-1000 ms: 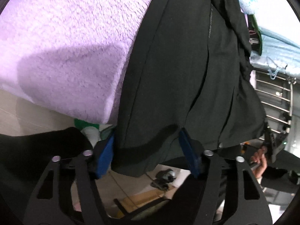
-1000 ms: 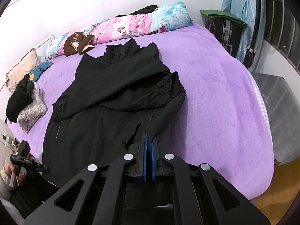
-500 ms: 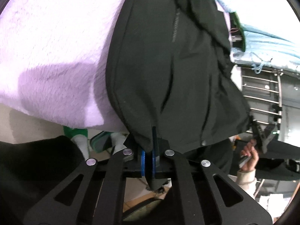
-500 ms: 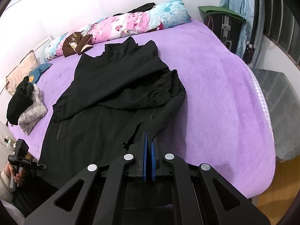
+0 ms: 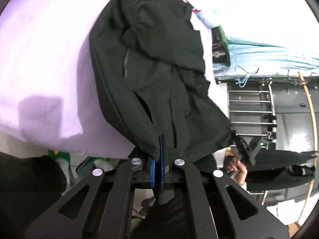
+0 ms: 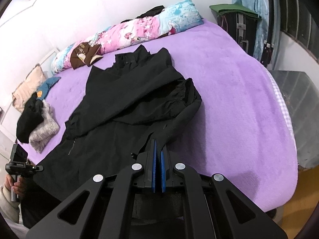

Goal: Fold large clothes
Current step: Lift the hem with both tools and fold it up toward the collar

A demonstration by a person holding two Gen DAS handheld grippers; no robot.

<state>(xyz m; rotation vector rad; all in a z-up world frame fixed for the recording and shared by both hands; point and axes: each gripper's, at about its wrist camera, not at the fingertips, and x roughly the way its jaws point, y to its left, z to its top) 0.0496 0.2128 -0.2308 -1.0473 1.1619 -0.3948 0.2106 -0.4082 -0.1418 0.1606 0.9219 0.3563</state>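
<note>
Spread across the purple fleece-covered bed lies the large black jacket, collar toward the far wall and both sleeves folded in over the body. Its lower part hangs past the near edge of the bed. The left tongs are clenched on the jacket's hem at one bottom corner, blue pads pressed together with dark cloth pinched between them and a tab of fabric poking out below. The right tongs are likewise clenched on the jacket's edge at the other bottom corner, where a fold of black fabric runs between the blue pads.

In the left wrist view the jacket drapes from the bed down to the tongs, and the person's hand holding the other handle shows at lower right. In the right wrist view a hand grips the other handle at the far left.

Along the wall lies a rolled pink-and-blue floral quilt, with a brown printed cloth beside it. A small heap of black and grey clothes sits near the bed's left edge, well apart from the jacket.
</note>
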